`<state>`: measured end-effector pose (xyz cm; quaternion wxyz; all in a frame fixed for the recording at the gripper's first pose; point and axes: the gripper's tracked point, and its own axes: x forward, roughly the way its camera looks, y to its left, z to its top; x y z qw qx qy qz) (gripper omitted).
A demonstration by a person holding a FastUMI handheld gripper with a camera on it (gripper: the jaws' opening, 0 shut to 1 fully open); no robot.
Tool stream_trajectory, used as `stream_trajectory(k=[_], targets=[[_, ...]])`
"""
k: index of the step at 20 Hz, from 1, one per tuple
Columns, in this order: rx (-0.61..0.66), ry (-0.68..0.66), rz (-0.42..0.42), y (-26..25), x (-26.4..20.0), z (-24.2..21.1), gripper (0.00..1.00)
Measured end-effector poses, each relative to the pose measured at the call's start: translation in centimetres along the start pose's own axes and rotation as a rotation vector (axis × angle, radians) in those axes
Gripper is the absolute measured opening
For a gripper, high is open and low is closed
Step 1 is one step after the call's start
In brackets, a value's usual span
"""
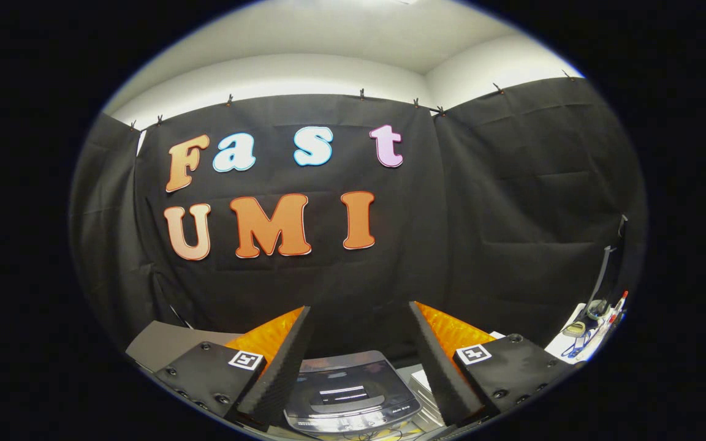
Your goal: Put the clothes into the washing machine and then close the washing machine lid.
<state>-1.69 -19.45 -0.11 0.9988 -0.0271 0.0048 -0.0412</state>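
A small grey washing machine (350,392) with a dark, glossy lid sits low between and below my fingers. Its lid lies flat and looks closed. My gripper (359,309) is held high above it, pointing at the booth's black wall. The two fingers (288,361) stand wide apart with nothing between them. No clothes can be made out here.
A grey flat surface (166,343) lies to the left of the fingers. Off to the right, a white table (564,349) holds small items: a tape roll, pens and a thin upright stand (601,275). Black cloth walls close in the back and both sides.
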Motion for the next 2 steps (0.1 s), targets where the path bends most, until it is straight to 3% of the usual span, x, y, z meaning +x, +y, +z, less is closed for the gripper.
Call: stream_trajectory(k=[2], targets=[[-0.001,0.004,0.012,0.05,0.13,-0.11,0.99]])
